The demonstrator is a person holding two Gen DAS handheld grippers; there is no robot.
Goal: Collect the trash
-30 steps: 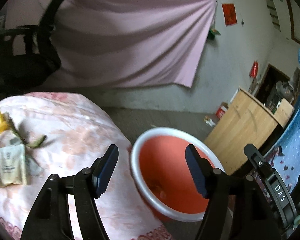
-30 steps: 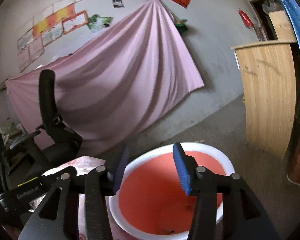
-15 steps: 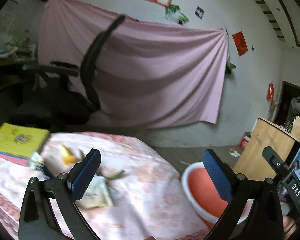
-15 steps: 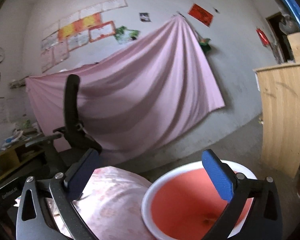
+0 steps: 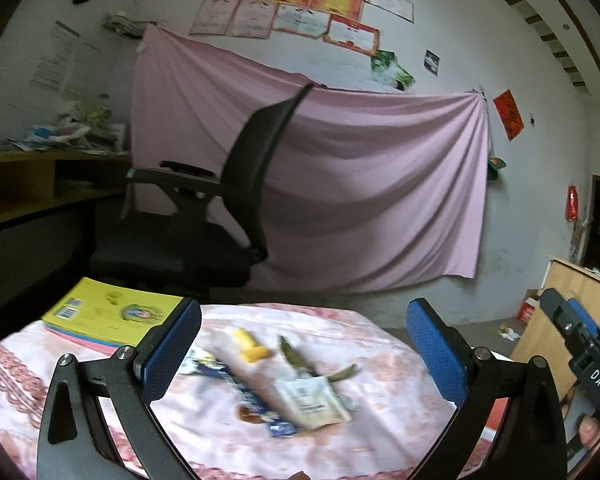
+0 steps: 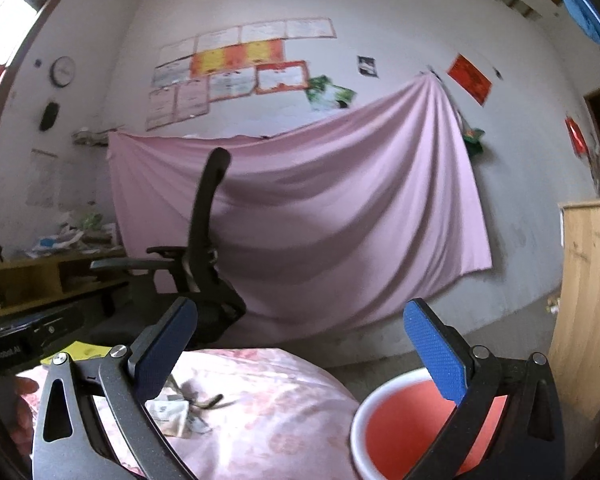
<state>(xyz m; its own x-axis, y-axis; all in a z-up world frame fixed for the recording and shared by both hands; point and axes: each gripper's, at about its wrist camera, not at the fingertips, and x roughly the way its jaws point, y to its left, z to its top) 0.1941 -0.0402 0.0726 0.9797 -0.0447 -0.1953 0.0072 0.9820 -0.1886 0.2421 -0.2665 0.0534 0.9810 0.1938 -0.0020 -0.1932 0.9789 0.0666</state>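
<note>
Both grippers are wide open and hold nothing. Left gripper [image 5: 303,354] hangs over the table [image 5: 380,344], which has a pink flowery cloth on it. Between its blue pads [image 5: 172,354] you can see the trash lying on the cloth: a white packet [image 5: 314,402], a blue wrapper [image 5: 256,404] touching it, a little yellow piece [image 5: 250,345] behind them, and some green peel [image 5: 296,356]. A yellow book [image 5: 112,314] lies at the far left corner. Right gripper [image 6: 300,354] points at the table edge. An orange bin with a white rim [image 6: 404,424] stands on the floor just beside the table, under its right finger.
</note>
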